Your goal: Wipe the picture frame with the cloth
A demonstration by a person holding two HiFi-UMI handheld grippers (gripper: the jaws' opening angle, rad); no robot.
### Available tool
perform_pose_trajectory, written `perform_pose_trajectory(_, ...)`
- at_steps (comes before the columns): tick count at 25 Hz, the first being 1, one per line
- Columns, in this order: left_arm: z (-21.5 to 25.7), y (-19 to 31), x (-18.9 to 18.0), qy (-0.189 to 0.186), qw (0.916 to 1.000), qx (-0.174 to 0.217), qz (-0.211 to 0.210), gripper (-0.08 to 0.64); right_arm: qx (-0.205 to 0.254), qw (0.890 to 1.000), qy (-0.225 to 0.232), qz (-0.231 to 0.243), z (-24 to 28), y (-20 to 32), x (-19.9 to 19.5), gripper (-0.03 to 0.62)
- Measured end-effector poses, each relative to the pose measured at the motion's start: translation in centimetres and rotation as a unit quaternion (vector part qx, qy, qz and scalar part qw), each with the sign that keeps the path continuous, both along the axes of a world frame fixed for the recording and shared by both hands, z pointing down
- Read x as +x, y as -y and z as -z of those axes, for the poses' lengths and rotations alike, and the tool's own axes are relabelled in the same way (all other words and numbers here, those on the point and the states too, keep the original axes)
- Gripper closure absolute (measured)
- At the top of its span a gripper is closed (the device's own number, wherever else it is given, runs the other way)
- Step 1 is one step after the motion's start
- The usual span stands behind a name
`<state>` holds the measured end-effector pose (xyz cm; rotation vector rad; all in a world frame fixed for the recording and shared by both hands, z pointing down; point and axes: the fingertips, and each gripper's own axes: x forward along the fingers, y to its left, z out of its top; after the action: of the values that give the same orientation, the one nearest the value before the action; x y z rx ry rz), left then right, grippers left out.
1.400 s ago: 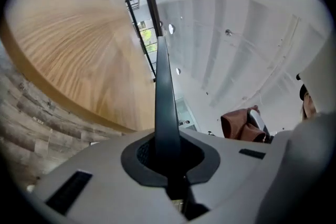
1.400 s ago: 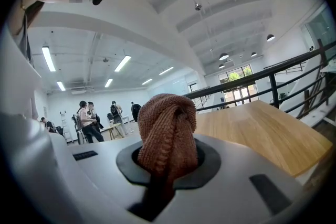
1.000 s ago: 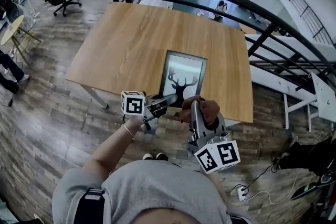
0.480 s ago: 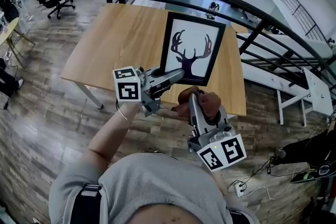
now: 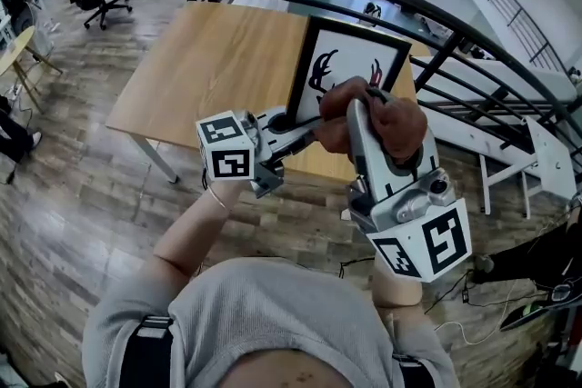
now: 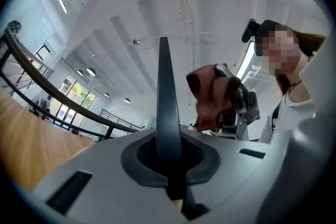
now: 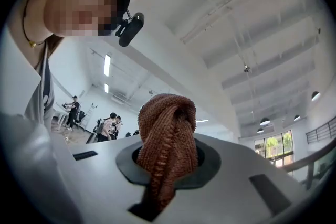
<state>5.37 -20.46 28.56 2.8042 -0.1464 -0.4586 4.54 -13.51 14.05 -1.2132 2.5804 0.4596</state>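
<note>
We hold the frame (image 5: 356,59) upright above the worktop (image 5: 209,59), the left claw (image 5: 300,130) clamped shut on its lower edge, so the right claw (image 5: 364,109), pinching the cloth (image 5: 400,130), can wipe its face.

Surface (image 5: 209,59) bare on left and far side, open passage there. Near right is blocked: picture frame (image 5: 350,59) upright, left claw (image 5: 291,123) clamped on its lower left corner, right claw (image 5: 360,102) with cloth (image 5: 402,128) against its front. Black railing (image 5: 436,14) bounds far and right edges.
</note>
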Motion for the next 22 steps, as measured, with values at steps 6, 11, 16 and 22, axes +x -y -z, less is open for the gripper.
perform_pose_trajectory(6, 1.1, -4.2, 2.0, 0.006, 0.9997, 0.026, 0.002, 0.54, 0.036, 0.999, 0.02, 0.012, 4.2, 0.3, 0.7, 0.535)
perform_pose_trajectory(11, 2.1, -5.3, 1.9, 0.017, 0.9979, 0.06, 0.017, 0.54, 0.023, 1.0, 0.008, 0.006, 4.4, 1.7, -0.5, 0.535)
perform_pose_trajectory(16, 1.8, -5.9, 1.4, 0.032, 0.9958, 0.076, 0.039, 0.54, 0.005, 1.0, 0.002, -0.01, 3.4, 2.0, -0.8, 0.537)
perform_pose_trajectory(22, 1.8, -5.9, 0.5, 0.019, 0.9956, 0.072, 0.056, 0.54, -0.022, 0.999, -0.034, -0.005, 0.9, 2.0, -2.6, 0.535)
